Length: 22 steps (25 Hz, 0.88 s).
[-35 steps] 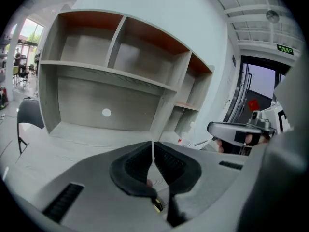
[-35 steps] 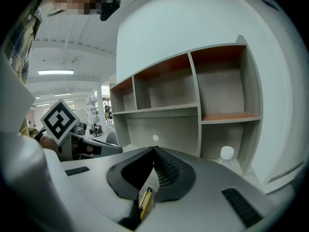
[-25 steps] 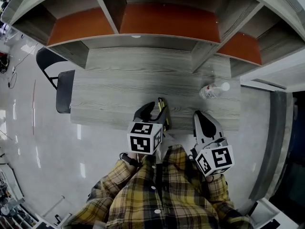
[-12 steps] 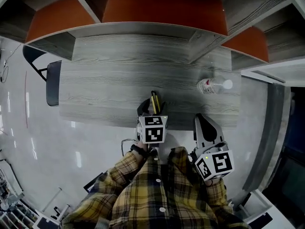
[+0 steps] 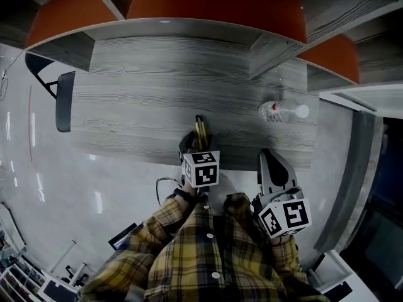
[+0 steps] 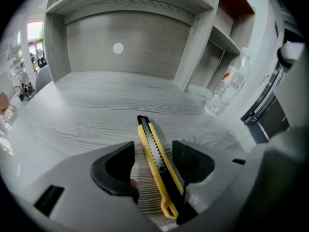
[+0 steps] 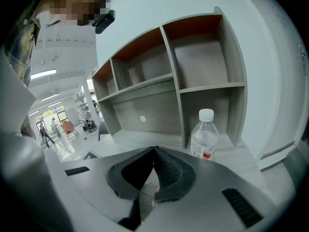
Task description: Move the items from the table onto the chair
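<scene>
A yellow utility knife [image 6: 155,158] lies flat on the grey wooden table [image 5: 157,93], near its front edge [image 5: 200,129]. My left gripper [image 6: 153,150] is low over the table and straddles the knife; its jaws have just been opening and stand wide, so the pads do not squeeze it. In the head view the left gripper [image 5: 196,141] sits at the knife's near end. My right gripper [image 5: 269,160] hovers at the table's front right, shut and empty [image 7: 154,152]. A clear water bottle [image 5: 283,111] with a white cap stands beyond it [image 7: 204,138].
A black chair [image 5: 63,100] stands off the table's left end. Grey shelving with orange panels [image 5: 214,5] rises behind the table. A glossy floor [image 5: 38,187] lies to the left, and the person's plaid sleeves fill the bottom of the head view.
My left gripper has dropped toward the table and now straddles the knife with wider jaws. The right gripper has sunk slightly. The head view has shifted a little.
</scene>
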Motion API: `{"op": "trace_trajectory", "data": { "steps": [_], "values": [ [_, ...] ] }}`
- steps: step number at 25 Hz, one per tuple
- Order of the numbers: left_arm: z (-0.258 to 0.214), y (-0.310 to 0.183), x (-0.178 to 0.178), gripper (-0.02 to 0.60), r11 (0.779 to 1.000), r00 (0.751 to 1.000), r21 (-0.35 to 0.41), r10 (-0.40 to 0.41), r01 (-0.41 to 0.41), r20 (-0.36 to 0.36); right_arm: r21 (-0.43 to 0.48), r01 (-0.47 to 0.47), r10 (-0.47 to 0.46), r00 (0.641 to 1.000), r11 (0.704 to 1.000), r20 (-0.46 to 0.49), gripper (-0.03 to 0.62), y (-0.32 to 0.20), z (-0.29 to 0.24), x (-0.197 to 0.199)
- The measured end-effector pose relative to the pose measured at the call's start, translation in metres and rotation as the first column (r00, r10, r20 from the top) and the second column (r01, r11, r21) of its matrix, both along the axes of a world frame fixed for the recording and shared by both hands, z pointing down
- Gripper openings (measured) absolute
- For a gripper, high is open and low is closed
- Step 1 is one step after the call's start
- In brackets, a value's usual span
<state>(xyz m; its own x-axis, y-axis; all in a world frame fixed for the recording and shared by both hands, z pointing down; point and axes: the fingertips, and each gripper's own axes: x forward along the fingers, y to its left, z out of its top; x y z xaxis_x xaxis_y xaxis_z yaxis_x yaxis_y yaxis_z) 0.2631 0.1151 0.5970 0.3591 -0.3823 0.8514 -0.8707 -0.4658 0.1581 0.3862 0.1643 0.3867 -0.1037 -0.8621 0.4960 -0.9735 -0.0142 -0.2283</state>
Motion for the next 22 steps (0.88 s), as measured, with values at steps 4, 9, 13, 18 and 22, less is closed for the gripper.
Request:
{"op": "trace_trajectory", "data": {
  "steps": [4,9,13,18,22],
  "values": [
    [0.000,0.000,-0.001,0.173,0.997,0.997,0.070,0.035,-0.040,0.072,0.001,-0.011,0.011,1.000,1.000,0.019,0.017,0.001,0.001,0.004],
    [0.001,-0.003,-0.001,0.119,0.999,0.999,0.012,0.035,-0.035,0.030,0.014,-0.021,0.021,0.999,1.000,0.033,0.017,0.000,0.000,0.007],
    [-0.006,-0.010,-0.006,0.117,1.000,1.000,0.002,0.012,-0.012,-0.013,0.028,-0.023,0.022,0.999,0.999,0.036,0.017,-0.002,-0.004,0.008],
    [-0.032,-0.033,-0.009,0.117,0.998,0.997,0.055,-0.015,0.019,-0.073,0.060,0.005,-0.007,0.999,0.998,0.039,0.017,-0.012,-0.011,0.002],
    [-0.067,-0.053,-0.017,0.117,0.993,0.991,0.107,-0.035,0.049,-0.126,0.098,0.059,-0.064,0.997,0.993,0.048,0.017,-0.029,-0.019,-0.012]
  ]
}}
